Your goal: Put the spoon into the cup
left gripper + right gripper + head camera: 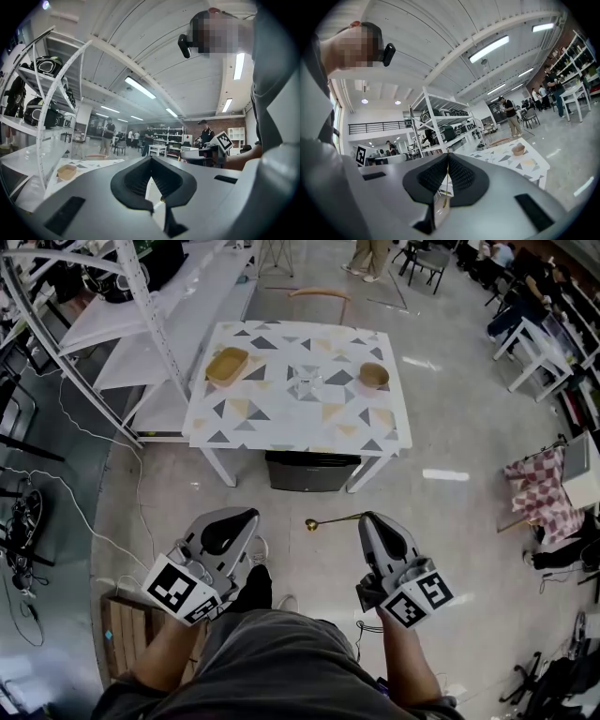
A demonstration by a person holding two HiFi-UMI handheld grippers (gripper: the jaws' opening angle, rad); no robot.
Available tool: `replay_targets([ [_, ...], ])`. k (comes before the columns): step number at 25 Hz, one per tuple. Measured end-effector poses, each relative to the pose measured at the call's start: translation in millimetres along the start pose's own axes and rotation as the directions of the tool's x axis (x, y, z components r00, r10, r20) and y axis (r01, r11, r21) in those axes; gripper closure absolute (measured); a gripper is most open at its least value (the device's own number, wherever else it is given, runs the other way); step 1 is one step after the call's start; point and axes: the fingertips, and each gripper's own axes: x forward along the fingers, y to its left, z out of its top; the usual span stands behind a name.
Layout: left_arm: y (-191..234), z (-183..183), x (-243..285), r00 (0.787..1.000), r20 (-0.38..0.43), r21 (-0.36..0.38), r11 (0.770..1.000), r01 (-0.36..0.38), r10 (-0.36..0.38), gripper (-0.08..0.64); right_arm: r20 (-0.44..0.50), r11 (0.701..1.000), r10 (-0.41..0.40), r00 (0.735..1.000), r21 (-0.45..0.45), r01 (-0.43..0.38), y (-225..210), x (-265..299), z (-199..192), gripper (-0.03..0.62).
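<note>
The right tool (pixel 367 517) is clamped on the spoon (pixel 328 519). In the right gripper view the thin gold handle (pixel 446 178) runs lengthwise between the two dark pads, which press against it. From the head view the spoon sticks out sideways toward the left tool (pixel 248 515), with its small round bowl at the free end. It hangs over the floor, well short of the near edge of the worktop (pixel 234 423).

The left tool has its tips together and carries nothing. Its own view shows only the floor through the gap behind the meeting tips (pixel 151 159).

The cup (pixel 306 382), a clear glass one, stands about the middle of the triangle-patterned worktop, a little toward the far edge. A shallow yellow tray (pixel 227 366) sits near the far left corner, and a wooden bowl (pixel 373 375) sits by the right edge, level with the cup. Both tools are held low in front of the person, well apart from the worktop.
</note>
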Motion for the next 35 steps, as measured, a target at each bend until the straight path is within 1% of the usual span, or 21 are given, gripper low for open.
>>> replay_targets([
  [11,78.4,0.1,39.9,0.999,-0.013,-0.021,0.999,0.031,-0.031,0.546,-0.007,1.0,-0.031,0.999,0.004,0.031,-23.6,80.8,5.5,0.569],
  [24,180.1,8.7,75.2,0.997,-0.029,-0.049,0.996,0.073,-0.074,0.546,-0.016,0.997,-0.078,0.997,0.001,0.078,-36.6,183.0,18.4,0.569],
  [30,215.3,10.1,87.4,0.995,-0.029,-0.054,0.994,0.095,-0.097,0.546,-0.014,0.995,-0.096,0.995,-0.002,0.096,-41.3,218.5,20.0,0.569],
  [35,235.2,12.1,94.5,0.994,-0.031,-0.054,0.993,0.108,-0.11,0.546,-0.009,0.994,-0.106,0.994,-0.004,0.106,-43.7,239.4,23.1,0.569],
])
